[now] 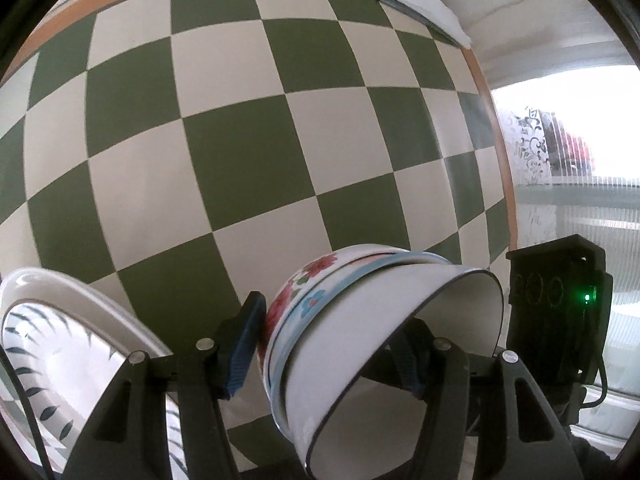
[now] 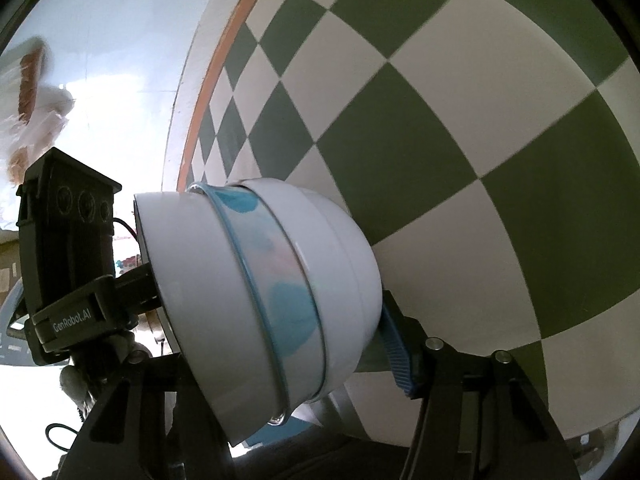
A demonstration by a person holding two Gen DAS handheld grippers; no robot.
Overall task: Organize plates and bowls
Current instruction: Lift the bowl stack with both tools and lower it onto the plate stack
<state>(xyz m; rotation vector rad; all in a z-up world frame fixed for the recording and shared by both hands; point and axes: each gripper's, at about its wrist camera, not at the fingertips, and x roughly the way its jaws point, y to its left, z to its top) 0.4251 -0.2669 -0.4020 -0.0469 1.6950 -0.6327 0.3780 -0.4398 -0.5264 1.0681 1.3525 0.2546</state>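
Note:
A stack of nested bowls (image 1: 360, 320) hangs tilted on its side above the checked table (image 1: 240, 160). The outermost bowl has red and blue flowers, the middle one a blue rim, and the innermost is white with a dark rim. My left gripper (image 1: 332, 352) is shut on the stack, its left blue pad (image 1: 244, 344) on the flowered wall and its other finger inside the white bowl. In the right wrist view my right gripper (image 2: 280, 340) is shut on the same bowls (image 2: 260, 300); a blue pad (image 2: 396, 352) presses the bottom, and the other finger is hidden.
A white plate with a dark leaf pattern (image 1: 40, 360) lies on a larger white plate at the lower left. The tablecloth has green and white squares and an orange border (image 2: 224, 60). A folded white cloth (image 1: 412, 0) lies at the far edge. A bright window (image 1: 580, 140) is beyond the table.

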